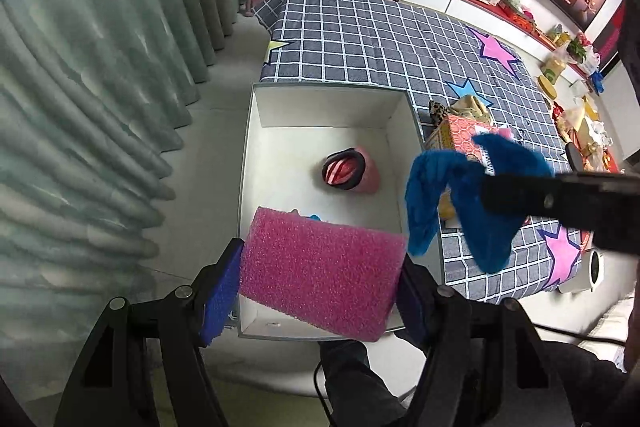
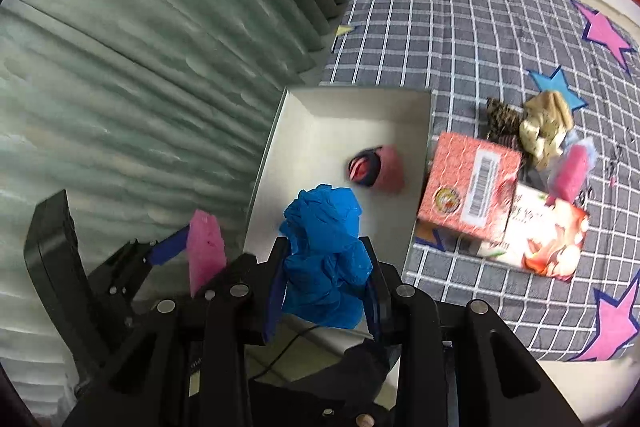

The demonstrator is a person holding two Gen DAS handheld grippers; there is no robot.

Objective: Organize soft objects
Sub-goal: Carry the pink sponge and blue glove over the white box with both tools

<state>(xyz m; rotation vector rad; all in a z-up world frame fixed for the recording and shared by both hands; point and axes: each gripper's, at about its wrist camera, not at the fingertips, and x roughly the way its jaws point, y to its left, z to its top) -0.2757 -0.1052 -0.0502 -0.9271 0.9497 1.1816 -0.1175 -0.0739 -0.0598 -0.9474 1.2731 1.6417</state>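
**Q:** Two grippers, two loads. Which holds what, and where?

**A:** Left gripper [image 1: 320, 283]: jaws set wide, clamped across the ends of the pink sponge [image 1: 320, 273], blue pads [image 1: 219, 301] pressing in at each end. Sponge hangs over the near edge of the white box [image 1: 320, 107]. Right gripper [image 2: 324, 287]: jaws nearly together, pinching the blue fuzzy cloth [image 2: 324, 259] into a bunch; loose ends flop to either side in the left-wrist view.

**Q:** Why the diff. grips?

**A:** Prob. the materials. Sponge is a springy block, so a wide end-to-end clamp holds it w/o crushing it. Cloth has no stiffness, so a tight pinch gathers enough folds to carry it.

**Q:** Why both near the box?

**A:** Box looks like the collecting bin: a pink-and-black rolled item [image 1: 351, 171] already lies on its floor. It sits at the edge of the checked star-print cover [image 1: 380, 39], so both grippers can reach it from this side. Sponge is over the opening; cloth is by the box's right wall, its position over the opening differing between views, so cannot tell.

**Q:** What's left?

**A:** Outside the box: orange patterned carton [image 2: 468, 183], a printed pack [image 2: 540, 239], and a heap of beige and leopard-print fabrics [image 2: 532, 123] w/ something pink and fluffy [image 2: 572, 171]. Judged: fabrics still to sort; cartons look rigid, likely not part of the job.
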